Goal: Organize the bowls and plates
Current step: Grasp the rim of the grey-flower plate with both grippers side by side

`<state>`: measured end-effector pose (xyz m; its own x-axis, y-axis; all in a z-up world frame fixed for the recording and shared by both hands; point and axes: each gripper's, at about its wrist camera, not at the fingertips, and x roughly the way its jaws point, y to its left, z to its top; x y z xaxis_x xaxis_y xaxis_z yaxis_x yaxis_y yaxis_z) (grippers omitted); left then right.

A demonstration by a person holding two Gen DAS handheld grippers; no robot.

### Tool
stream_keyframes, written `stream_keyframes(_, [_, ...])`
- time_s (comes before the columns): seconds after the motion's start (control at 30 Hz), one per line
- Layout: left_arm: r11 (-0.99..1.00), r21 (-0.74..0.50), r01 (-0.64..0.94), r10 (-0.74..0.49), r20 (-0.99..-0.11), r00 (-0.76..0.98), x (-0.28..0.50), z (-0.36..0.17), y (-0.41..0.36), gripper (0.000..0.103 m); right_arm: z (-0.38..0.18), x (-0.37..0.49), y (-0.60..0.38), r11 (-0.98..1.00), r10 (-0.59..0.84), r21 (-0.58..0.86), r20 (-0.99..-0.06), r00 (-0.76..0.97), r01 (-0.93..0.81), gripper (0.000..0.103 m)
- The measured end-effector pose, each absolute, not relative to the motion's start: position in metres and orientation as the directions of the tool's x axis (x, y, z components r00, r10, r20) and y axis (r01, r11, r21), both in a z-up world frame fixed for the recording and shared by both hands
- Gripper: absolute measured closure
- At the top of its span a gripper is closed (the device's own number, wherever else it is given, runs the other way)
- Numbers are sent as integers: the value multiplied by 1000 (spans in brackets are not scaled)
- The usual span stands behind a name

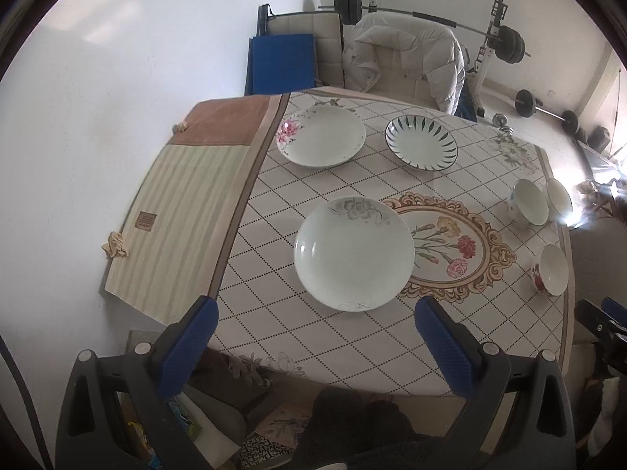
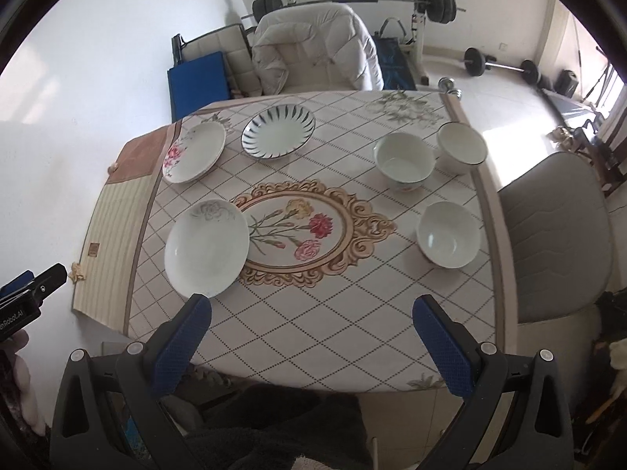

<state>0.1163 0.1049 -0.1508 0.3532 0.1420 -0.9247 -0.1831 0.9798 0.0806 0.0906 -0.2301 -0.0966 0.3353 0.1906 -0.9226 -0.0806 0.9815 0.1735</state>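
Observation:
Three plates lie on the table: a white plate with a grey flower (image 1: pixel 354 253) (image 2: pixel 206 247) nearest me, a pink-flowered plate (image 1: pixel 321 136) (image 2: pixel 194 152) at the far left, and a green-striped plate (image 1: pixel 421 143) (image 2: pixel 278 131) behind the middle. Three white bowls stand on the right: a near one (image 2: pixel 448 234) (image 1: pixel 552 269), a wide one (image 2: pixel 404 161) (image 1: pixel 530 203) and a dark-rimmed one (image 2: pixel 461 147) (image 1: pixel 559 195). My left gripper (image 1: pixel 315 315) hangs open above the near table edge, just short of the grey-flower plate. My right gripper (image 2: pixel 311 311) is open over the near edge, holding nothing.
A checked tablecloth (image 2: pixel 313 313) with a flower medallion (image 2: pixel 309 231) covers the table; a striped runner (image 1: pixel 180 211) lies along its left side against the wall. A chair with a white jacket (image 2: pixel 313 47) stands behind, a grey chair (image 2: pixel 556 235) to the right. Barbells (image 1: pixel 427 15) fill the back.

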Motion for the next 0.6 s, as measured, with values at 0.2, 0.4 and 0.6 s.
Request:
stream_keyframes(0.2, [977, -22, -211, 24, -977, 212, 173, -230, 152, 1, -197, 159, -173, 961, 267, 249, -948, 175, -118, 0])
stream_keyframes(0.4, [977, -105, -187, -92, -993, 79, 237, -316, 191, 12, -286, 219, -122, 952, 297, 295, -955, 12, -80, 0])
stream_keyframes(0.6, [979, -145, -142, -151, -988, -31, 275, -382, 210, 31, -354, 258, -86, 951, 306, 309, -946, -105, -14, 1])
